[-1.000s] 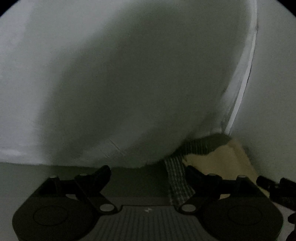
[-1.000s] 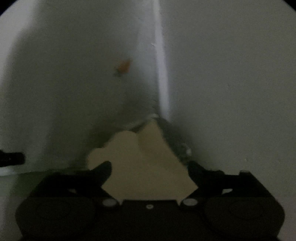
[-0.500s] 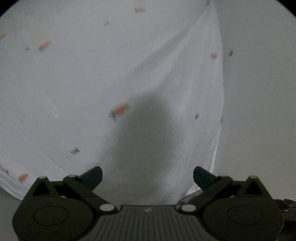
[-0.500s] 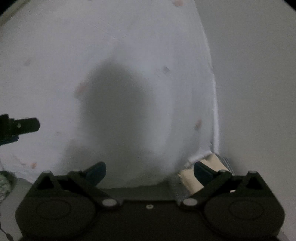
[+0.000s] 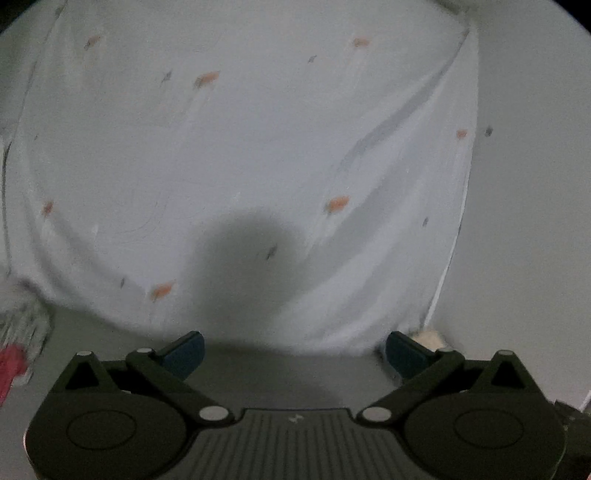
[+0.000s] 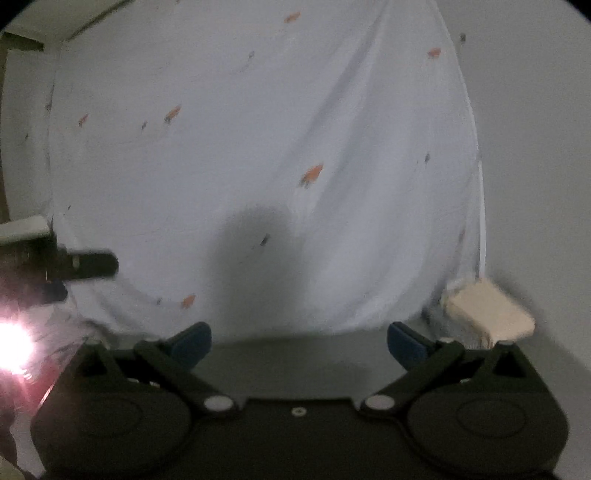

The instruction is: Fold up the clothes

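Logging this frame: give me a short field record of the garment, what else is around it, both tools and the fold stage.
garment: white cloth with small orange and dark marks, spread flat with diagonal creases
near its right corner: cream folded item
at far left: blurred red and white cloth
left tool: open, empty, at the garment's near edge
right tool: open, empty, at the near edge
fold stage: nothing gripped now

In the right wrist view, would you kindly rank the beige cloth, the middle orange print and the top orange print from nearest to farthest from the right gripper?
1. Beige cloth: low right, beside the right gripper.
2. Middle orange print: centre of the white garment.
3. Top orange print: at the top edge.
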Motion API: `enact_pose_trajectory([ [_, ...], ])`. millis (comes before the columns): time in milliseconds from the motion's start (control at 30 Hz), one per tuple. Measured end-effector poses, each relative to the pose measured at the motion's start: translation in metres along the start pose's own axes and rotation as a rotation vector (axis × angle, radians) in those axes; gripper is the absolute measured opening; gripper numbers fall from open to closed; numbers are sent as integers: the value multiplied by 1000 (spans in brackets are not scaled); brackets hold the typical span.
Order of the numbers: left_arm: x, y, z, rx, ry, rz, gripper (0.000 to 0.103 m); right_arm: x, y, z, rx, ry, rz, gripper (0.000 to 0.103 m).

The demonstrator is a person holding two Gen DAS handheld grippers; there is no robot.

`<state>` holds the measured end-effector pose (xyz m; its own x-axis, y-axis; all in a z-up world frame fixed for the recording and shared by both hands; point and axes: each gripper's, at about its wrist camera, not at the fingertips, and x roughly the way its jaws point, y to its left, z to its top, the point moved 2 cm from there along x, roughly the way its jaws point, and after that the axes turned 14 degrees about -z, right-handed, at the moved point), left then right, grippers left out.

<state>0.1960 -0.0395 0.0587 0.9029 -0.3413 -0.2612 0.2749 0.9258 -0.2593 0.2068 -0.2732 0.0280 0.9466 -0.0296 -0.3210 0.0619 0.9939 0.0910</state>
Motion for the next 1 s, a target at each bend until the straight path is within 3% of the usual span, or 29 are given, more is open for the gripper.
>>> enact_pose_trajectory([
  [200,-33,18,-44,22,197,82,103,-54,38,-27,36,120,64,103],
  [400,-69,37,-68,-44,318,100,103,-83,66,-48,-20,240,11,102],
  [567,-88,43,-75,-58,329,155,103,-92,82,-60,-119,277,-18,101],
  [733,-94,47,-69,-26,306,219,103,-80,78,-65,-125,336,-30,101],
  [1000,-108,38,-82,-12,347,232,103,-91,82,-76,-184,325,-8,101],
])
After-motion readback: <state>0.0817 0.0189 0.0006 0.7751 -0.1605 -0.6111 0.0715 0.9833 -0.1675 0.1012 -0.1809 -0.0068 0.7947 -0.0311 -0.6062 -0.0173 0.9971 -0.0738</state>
